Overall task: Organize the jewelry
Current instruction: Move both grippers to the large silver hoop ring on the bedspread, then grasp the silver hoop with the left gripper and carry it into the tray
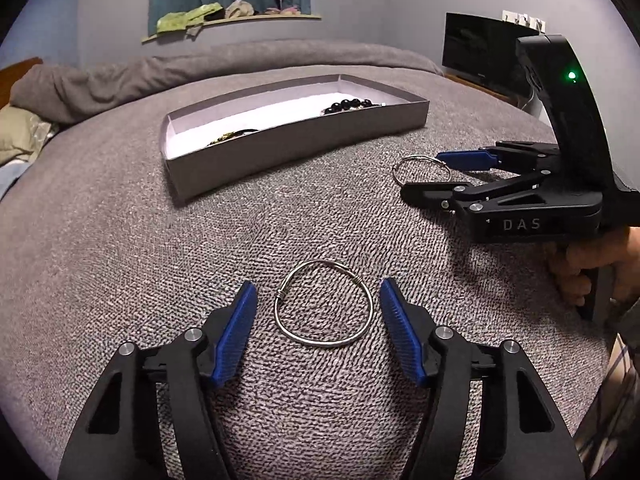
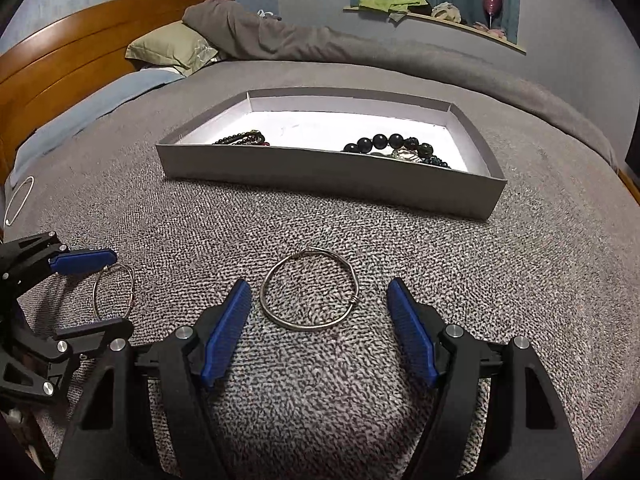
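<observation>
I judge the job partly done: the grey box on the bed already holds bead bracelets, a dark string at one end and big black beads at the other. Two wire bangles are left on the blanket. My left hand-held gripper is spread wide with one bangle lying loose between its fingers. My right hand-held gripper is spread just as wide around the second bangle. A thin white loop lies near the bed's edge, well apart.
</observation>
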`<state>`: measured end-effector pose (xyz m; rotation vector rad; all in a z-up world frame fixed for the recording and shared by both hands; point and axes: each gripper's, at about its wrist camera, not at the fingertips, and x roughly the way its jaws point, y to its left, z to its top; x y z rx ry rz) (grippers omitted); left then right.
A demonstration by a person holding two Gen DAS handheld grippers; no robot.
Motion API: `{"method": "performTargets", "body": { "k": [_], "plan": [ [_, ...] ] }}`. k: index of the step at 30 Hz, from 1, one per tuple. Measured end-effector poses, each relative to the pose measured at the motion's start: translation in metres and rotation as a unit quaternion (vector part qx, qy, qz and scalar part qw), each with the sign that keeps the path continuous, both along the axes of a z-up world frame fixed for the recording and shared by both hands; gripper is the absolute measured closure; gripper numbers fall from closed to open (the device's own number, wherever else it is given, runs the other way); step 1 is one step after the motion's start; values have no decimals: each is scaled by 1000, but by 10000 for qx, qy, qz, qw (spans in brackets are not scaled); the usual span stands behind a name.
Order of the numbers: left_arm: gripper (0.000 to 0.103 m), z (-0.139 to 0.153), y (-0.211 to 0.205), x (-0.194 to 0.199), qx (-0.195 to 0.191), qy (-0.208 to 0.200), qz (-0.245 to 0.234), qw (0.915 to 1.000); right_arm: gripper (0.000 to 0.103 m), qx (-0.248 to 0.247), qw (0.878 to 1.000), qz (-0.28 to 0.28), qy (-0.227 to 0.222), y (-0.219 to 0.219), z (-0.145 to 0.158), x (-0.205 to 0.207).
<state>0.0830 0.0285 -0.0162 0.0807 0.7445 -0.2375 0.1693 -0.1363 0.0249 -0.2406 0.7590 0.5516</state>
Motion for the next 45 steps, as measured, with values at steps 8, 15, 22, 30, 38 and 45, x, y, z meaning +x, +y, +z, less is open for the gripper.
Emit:
{"method": "performTargets", "body": {
  "k": [8, 15, 22, 30, 38, 45],
  "plan": [
    [54, 0, 3, -2, -128, 21, -15, 9999, 57, 274, 9995, -150, 87, -12, 1, 5],
    [55, 2, 8, -5, -249, -37, 32, 9997, 57, 318, 9993, -191, 52, -14, 2, 4],
    [55, 7, 18, -5, -605, -48, 120, 9981, 58, 529, 9979, -366, -30, -24, 6, 4],
    [55, 20, 11, 8, -633, -169, 80, 9978, 58, 956, 9945, -435, -33, -39, 14, 6],
    [55, 34, 9, 23, -614, -303, 87, 9976, 58, 1007, 9942, -371, -85, -39, 20, 5],
    [55, 39, 12, 36, -612, -348, 125, 9974, 58, 949, 9948, -326, -179, -39, 27, 10]
  ]
}}
